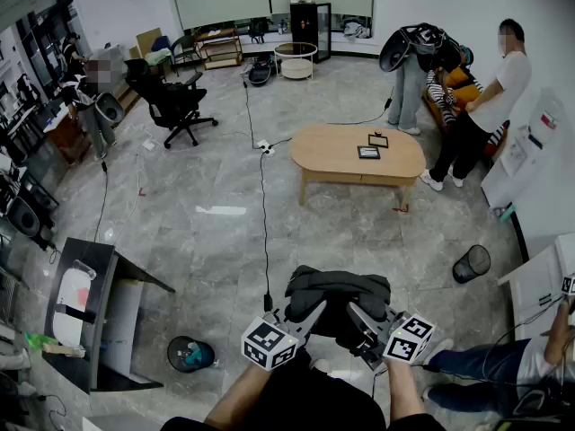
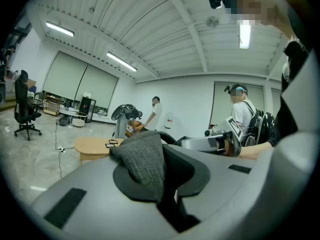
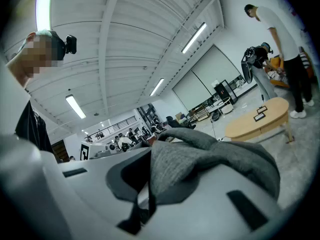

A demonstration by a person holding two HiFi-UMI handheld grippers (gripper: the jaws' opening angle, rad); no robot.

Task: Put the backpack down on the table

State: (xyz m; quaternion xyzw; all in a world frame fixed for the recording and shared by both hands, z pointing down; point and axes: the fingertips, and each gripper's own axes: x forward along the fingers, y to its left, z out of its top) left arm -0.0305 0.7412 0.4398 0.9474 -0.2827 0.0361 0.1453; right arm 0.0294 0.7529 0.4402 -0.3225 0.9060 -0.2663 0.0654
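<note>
In the head view a dark grey backpack (image 1: pixel 337 293) hangs in the air close in front of me, over the floor. My left gripper (image 1: pixel 307 314) is shut on its left side and my right gripper (image 1: pixel 358 320) on its right side. Grey backpack fabric (image 2: pixel 145 159) is pinched between the jaws in the left gripper view, and more of that fabric (image 3: pixel 200 159) bunches in the jaws in the right gripper view. The oval wooden table (image 1: pixel 359 155) stands farther ahead, apart from the backpack, and it also shows as the table (image 2: pixel 92 145) and the table (image 3: pixel 257 124).
Two small dark flat items (image 1: pixel 369 152) lie on the table. Two people (image 1: pixel 490 106) stand at its right end. A cable (image 1: pixel 263 205) runs along the floor toward me. A black office chair (image 1: pixel 175 106) is far left, a mesh bin (image 1: pixel 471 263) right, a black cabinet (image 1: pixel 99 312) near left.
</note>
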